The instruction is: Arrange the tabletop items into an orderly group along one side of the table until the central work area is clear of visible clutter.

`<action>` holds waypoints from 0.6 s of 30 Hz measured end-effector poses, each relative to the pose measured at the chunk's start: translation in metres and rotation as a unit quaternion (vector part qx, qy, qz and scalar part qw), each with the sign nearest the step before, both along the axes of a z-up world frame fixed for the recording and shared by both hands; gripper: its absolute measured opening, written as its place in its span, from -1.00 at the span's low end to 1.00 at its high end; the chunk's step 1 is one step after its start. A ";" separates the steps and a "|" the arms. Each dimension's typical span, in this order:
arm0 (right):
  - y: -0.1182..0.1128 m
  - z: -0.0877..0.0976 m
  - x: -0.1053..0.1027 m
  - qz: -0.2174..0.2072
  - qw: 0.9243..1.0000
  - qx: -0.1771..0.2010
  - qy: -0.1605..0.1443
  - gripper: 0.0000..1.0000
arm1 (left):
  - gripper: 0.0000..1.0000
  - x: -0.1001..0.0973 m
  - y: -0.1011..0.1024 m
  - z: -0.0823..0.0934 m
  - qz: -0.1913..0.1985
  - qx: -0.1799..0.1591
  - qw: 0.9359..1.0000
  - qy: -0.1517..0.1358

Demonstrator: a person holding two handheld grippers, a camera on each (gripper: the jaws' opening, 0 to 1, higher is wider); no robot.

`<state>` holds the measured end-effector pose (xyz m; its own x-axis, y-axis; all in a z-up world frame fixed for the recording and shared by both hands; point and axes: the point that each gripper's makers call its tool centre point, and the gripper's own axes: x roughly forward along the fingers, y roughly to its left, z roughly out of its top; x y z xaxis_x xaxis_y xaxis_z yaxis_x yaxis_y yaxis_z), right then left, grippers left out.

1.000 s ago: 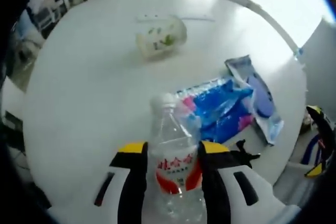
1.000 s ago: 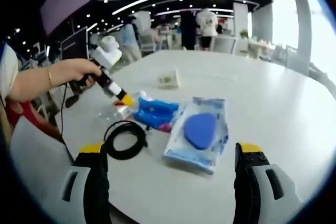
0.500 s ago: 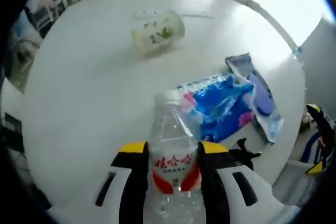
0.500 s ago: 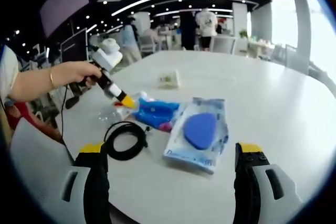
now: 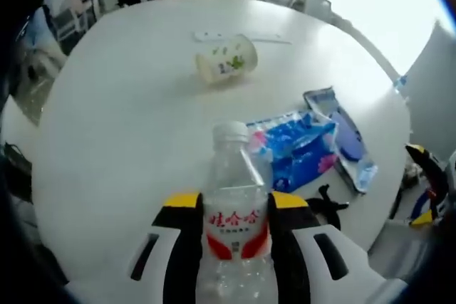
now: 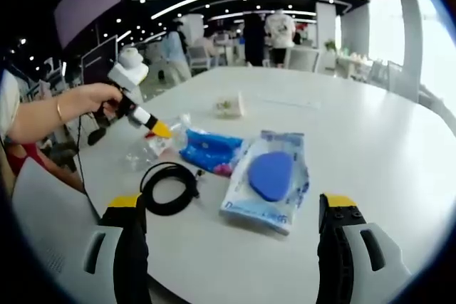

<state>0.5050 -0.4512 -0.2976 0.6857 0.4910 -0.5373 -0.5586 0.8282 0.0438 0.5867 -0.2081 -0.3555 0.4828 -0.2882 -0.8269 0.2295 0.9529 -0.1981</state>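
Bottle (image 5: 234, 226) is pinched between the left gripper (image 5: 235, 236) jaws and is now raised off the surface (image 5: 121, 119), higher than a second ago, so it is judged in transit toward the edge group. Right gripper (image 6: 231, 247) is held spread, nothing between its jaws. Left near the surface edge: blue packet (image 6: 210, 151), pouch (image 6: 269, 179) touching it, and cable (image 6: 169, 188) just beside. Cup (image 5: 226, 58) lies tipped, well apart mid-surface, to be moved yet. Packet and cable are judged to crowd the likely drop spot.
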 end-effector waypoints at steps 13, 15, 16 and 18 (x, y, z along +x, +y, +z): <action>-0.001 0.001 0.000 -0.001 1.000 -0.001 -0.004 0.99 | -0.34 -0.002 0.019 0.043 0.034 -0.008 0.995 -0.090; 0.000 0.001 0.000 0.001 1.000 -0.004 -0.004 0.99 | -0.34 -0.001 0.021 0.050 0.037 -0.010 0.994 -0.104; 0.000 0.001 0.000 0.002 1.000 -0.005 -0.003 0.99 | -0.34 0.000 0.022 0.054 0.038 -0.009 0.993 -0.112; 0.000 0.001 0.000 0.002 1.000 -0.005 -0.003 0.99 | -0.34 0.002 0.025 0.058 0.042 -0.008 0.992 -0.121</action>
<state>0.5048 -0.4511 -0.2968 0.6869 0.4883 -0.5383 -0.5625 0.8262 0.0318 0.5882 -0.1828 -0.2977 0.6895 -0.2501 -0.6797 0.1917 0.9680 -0.1616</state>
